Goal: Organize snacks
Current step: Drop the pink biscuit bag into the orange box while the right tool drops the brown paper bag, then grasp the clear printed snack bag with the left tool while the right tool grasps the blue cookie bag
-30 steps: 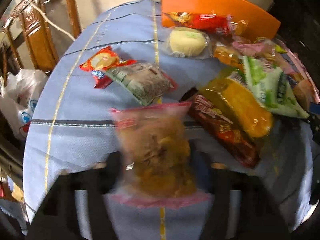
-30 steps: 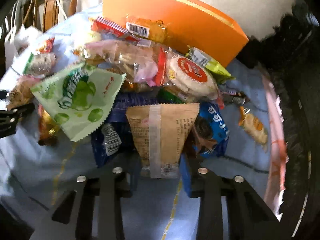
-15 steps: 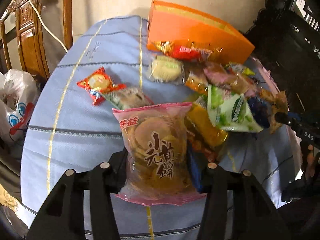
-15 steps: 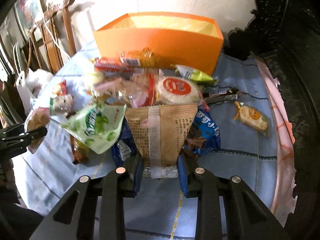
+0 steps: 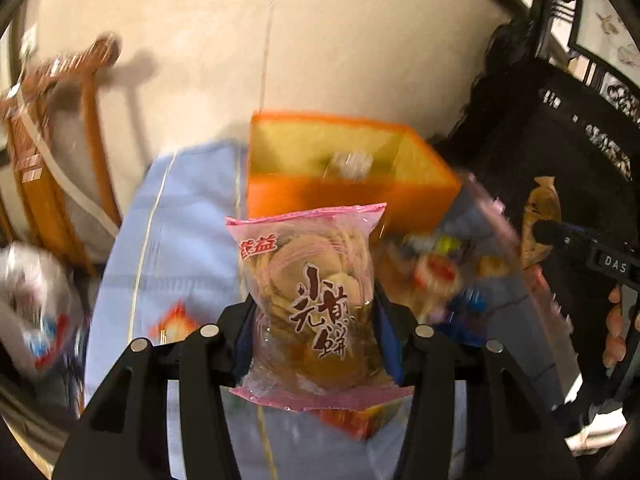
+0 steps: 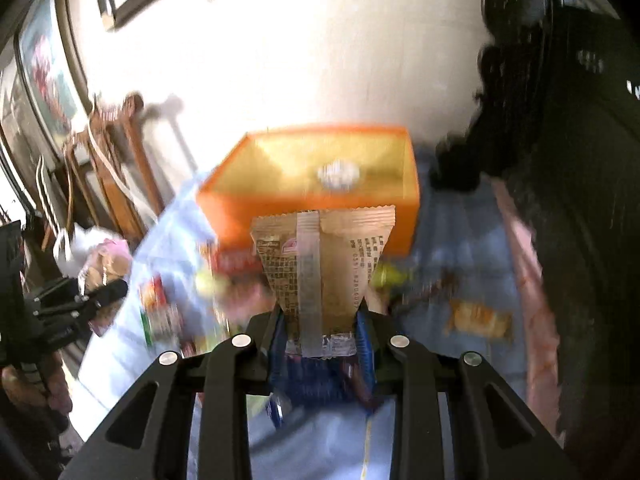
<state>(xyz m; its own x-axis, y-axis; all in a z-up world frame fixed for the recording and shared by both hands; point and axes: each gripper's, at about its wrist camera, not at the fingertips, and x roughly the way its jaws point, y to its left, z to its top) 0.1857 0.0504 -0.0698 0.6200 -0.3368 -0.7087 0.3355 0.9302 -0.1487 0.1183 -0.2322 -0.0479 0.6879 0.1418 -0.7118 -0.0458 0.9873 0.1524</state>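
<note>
My left gripper (image 5: 314, 320) is shut on a pink-edged clear bag of round biscuits (image 5: 308, 280) and holds it in the air above the table. My right gripper (image 6: 322, 328) is shut on a brown paper snack packet (image 6: 320, 264), also raised. An open orange box (image 5: 344, 172) stands at the far side of the table; it also shows in the right wrist view (image 6: 320, 184), with one small white item inside. A blurred pile of snack packets (image 5: 440, 272) lies on the blue tablecloth (image 5: 180, 232) below both grippers.
A wooden chair (image 5: 52, 152) stands left of the table, with a white plastic bag (image 5: 36, 304) beside it. Dark carved furniture (image 5: 560, 140) stands on the right. The other gripper shows at the right edge (image 5: 580, 248) and at the left edge (image 6: 72, 304).
Both grippers have lifted their packets and tilted up, so the views now look toward the box's open top and the wall. The snack pile has dropped lower in both views.
</note>
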